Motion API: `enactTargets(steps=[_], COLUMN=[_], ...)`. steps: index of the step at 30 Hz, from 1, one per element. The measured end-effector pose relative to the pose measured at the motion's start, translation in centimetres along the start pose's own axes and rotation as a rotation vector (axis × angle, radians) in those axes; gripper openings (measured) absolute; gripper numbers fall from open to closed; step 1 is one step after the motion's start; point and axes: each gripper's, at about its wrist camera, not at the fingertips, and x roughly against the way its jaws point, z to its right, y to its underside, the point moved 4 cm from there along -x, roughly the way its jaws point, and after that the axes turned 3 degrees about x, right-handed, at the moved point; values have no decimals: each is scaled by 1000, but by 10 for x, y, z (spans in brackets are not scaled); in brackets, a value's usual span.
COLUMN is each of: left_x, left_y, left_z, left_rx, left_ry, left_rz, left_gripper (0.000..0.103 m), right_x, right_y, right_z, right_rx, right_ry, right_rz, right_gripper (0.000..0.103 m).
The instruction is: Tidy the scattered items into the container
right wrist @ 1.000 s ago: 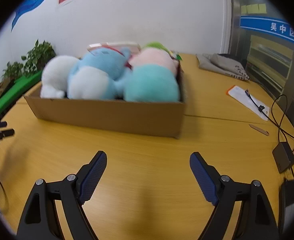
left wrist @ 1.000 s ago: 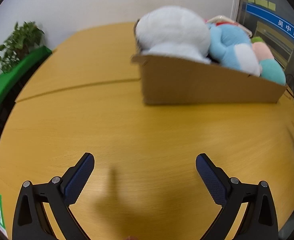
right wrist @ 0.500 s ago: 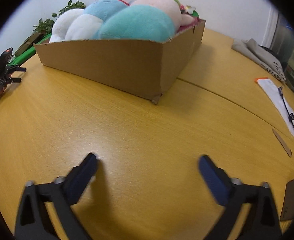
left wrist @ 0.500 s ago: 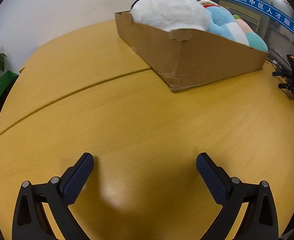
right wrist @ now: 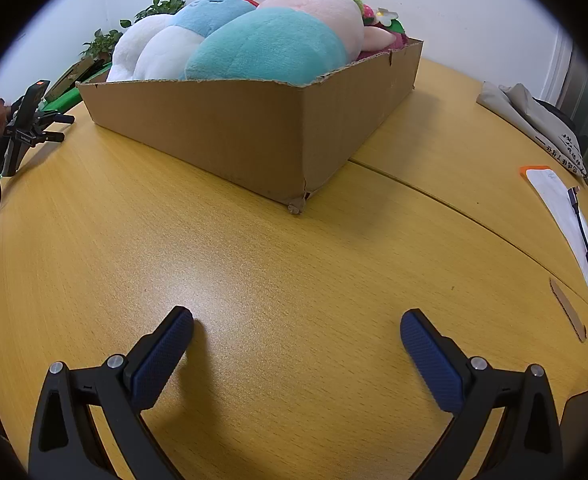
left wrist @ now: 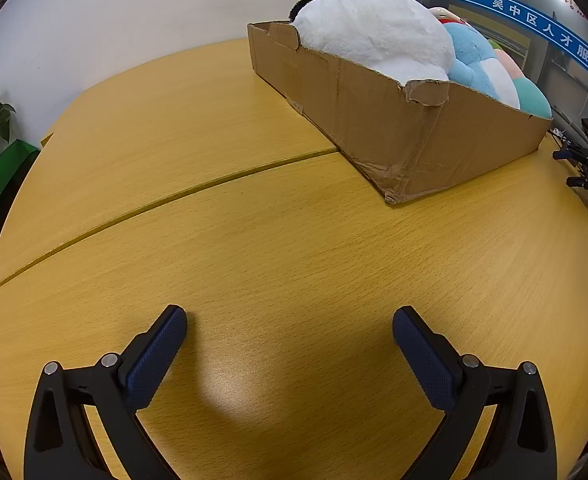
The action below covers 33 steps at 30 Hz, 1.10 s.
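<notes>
Plush toys (right wrist: 269,46): we find them piled in the cardboard box (right wrist: 229,132) on the table (right wrist: 277,264).
Handling: we judge them soft, light; pinch a bulging middle.
Left gripper (left wrist: 289,322): fingers wide, empty.
Right gripper (right wrist: 297,322): fingers wide, empty.

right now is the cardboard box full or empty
Full: the cardboard box is packed with plush toys bulging well above its rim in both wrist views.

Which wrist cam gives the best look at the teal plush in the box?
Right wrist: the teal plush sits at the cardboard box's near wall, broad and unobstructed. In the left wrist view only a sliver shows at the far end, behind the white plush.
</notes>
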Motion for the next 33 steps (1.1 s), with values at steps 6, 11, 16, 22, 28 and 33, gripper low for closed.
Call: enactTargets(steps=[6, 11, 16, 22, 28, 33], left_x=[0, 0, 0, 0, 0, 0], left_y=[1, 1, 1, 1, 1, 1], left_z=[0, 0, 0, 0, 1, 1], left_rx=[0, 0, 0, 0, 0, 0], left_ry=[0, 0, 0, -1, -1, -1], left_rz=[0, 0, 1, 0, 1, 1], left_gripper=[103, 103, 103, 103, 103, 103], right_x=[3, 6, 5, 5, 5, 5], right_y=[5, 8, 6, 7, 7, 7], right_z=[5, 14, 15, 15, 14, 14], right_rx=[55, 57, 57, 57, 57, 57], right_ry=[-41, -45, -45, -44, -44, -44], right_rz=[0, -1, -2, -2, -2, -2], right_gripper=[103, 103, 103, 103, 103, 103])
